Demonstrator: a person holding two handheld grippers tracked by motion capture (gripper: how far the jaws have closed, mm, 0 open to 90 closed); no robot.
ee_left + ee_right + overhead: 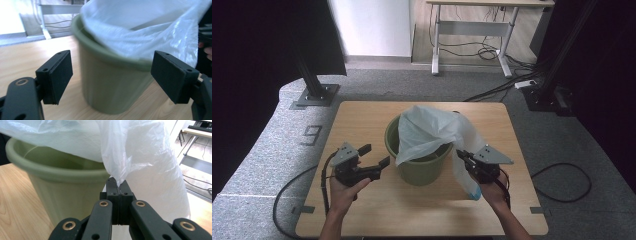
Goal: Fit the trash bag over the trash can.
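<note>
On the wooden table [362, 210] stands a green bucket [418, 167], right in the middle. At three o'clock from it, the right gripper [460, 154] has its jaws squeezed tight on a fold of the white plastic bag [427, 132]. That bag hangs over the bucket's rim and down its right side. At nine o'clock, the left gripper [376, 154] waits near the bucket, jaws wide apart and holding nothing.

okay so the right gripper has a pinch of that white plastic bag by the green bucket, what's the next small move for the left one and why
Probably bring the left gripper in to pinch the bag's near-left edge. Its jaws stand open and empty beside the green bucket, while the right gripper is shut on a bunched fold. The bag lies draped across the rim, so a second grip looks needed to spread its mouth.
</note>
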